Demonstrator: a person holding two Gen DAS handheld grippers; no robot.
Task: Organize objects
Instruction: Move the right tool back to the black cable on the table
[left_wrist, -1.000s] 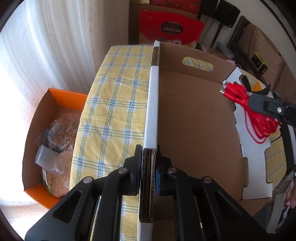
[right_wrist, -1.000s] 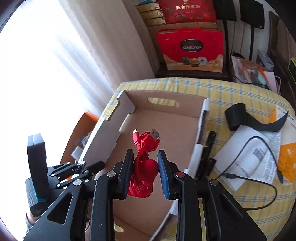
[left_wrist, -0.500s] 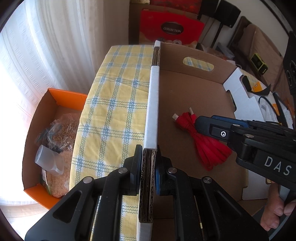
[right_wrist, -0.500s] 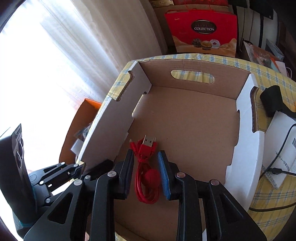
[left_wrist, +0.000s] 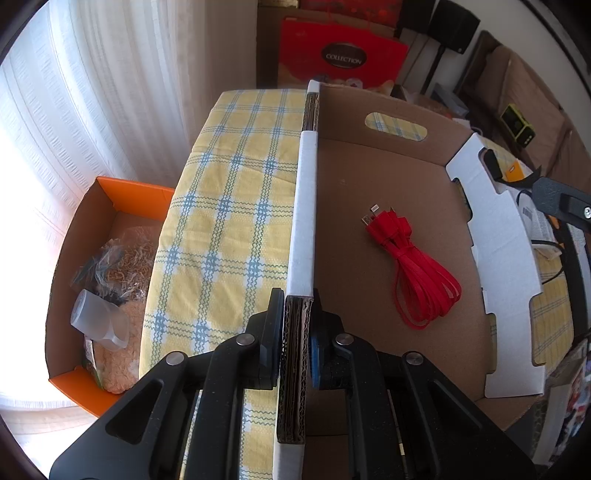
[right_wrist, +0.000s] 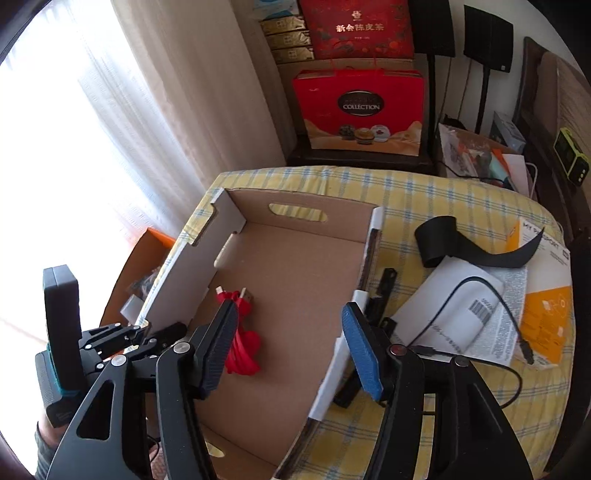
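Note:
A coiled red USB cable (left_wrist: 410, 266) lies on the floor of an open cardboard box (left_wrist: 369, 177) on the yellow plaid tablecloth. It also shows in the right wrist view (right_wrist: 242, 339), partly behind a finger. My left gripper (left_wrist: 295, 332) is shut on the box's left wall (left_wrist: 304, 221). It also shows in the right wrist view (right_wrist: 122, 339) at the box's left wall (right_wrist: 192, 269). My right gripper (right_wrist: 290, 349) is open and empty, raised above the box; its tip shows at the right edge of the left wrist view (left_wrist: 561, 203).
On the cloth right of the box lie a black strap (right_wrist: 454, 247), a white device with a black cable (right_wrist: 461, 314), papers (right_wrist: 543, 306) and a black object (right_wrist: 380, 295). An orange box (left_wrist: 92, 280) with bags sits on the floor left. Red gift boxes (right_wrist: 362, 107) stand behind.
My right gripper carried the red cable down into the box, opened and let it go, then rose and drew back. My left gripper stayed clamped on the box wall.

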